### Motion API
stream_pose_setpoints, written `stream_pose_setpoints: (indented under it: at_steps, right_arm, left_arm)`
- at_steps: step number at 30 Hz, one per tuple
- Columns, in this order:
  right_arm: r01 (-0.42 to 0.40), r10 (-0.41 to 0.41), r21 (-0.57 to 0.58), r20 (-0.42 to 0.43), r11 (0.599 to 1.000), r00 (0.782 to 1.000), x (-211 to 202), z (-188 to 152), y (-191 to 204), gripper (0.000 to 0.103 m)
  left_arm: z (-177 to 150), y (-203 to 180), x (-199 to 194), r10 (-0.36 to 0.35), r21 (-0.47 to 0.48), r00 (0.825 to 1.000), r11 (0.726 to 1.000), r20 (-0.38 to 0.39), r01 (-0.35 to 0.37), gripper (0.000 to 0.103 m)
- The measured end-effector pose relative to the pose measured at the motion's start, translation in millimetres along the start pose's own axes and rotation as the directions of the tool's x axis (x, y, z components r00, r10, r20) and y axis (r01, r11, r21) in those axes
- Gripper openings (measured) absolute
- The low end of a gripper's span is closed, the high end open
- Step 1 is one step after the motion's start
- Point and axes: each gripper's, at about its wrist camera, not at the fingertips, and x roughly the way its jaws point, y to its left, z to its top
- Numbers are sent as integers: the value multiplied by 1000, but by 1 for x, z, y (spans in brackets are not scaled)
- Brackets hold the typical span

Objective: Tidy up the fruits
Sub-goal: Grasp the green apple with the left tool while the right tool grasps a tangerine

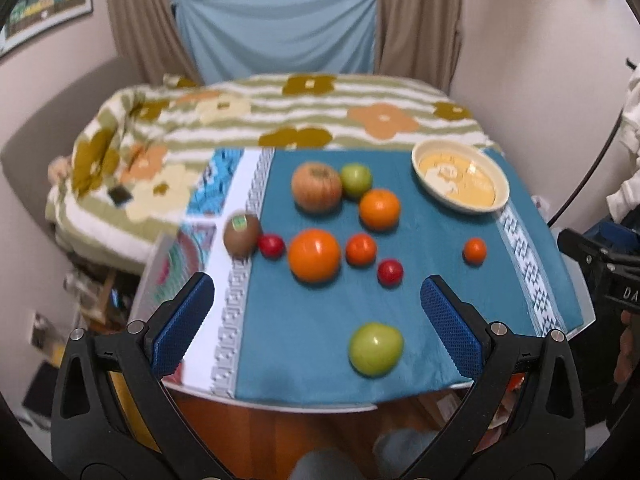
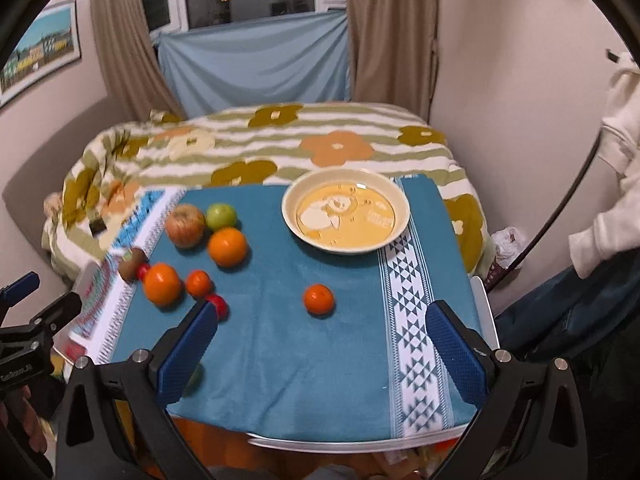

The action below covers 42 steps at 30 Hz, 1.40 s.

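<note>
Left hand-held gripper (image 1: pixel 316 312) and right hand-held gripper (image 2: pixel 320 332): jaws spread wide, empty. Green apple (image 1: pixel 375 349) lies just ahead, between the left fingers.

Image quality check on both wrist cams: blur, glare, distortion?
Left wrist: slight motion blur on the fruit, glare spot on the large orange, fisheye bends the table edge. Right wrist: similar softness, reflections in the bowl, black vignette in the corners, left finger pad hides most of a green fruit.

Hand-held gripper (image 1: pixel 316 304) spread wide, empty; green apple (image 1: pixel 375 349) between fingers; bowl (image 1: pixel 460 176) far right
</note>
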Motion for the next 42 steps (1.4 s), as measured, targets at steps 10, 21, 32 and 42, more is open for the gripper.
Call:
stream_pose_setpoints:
  at_steps: [10,21,32,42]
  right_arm:
    - [-150,133,-109,-143,983,981,70,-16,-30,103]
    - [-252,193,-229,-252,940,948,124,-18,-28,96]
    - [-319,226,-269,-325,909,919,153,-18,-19,74]
    - [-341,243,-259,-345,904,907,170,-12,-17,50]
  left_arm:
    - [-47,-39,52,64,-110,992,991,-110,-76,103]
    - [-71,-58,91,99,-160,976,978,-192,-131,89]
    - [-77,-59,105,93,-198,972,971,-214,-137,61]
    - [-78,-61,102,106,-184,969,972,-222,-149,61]
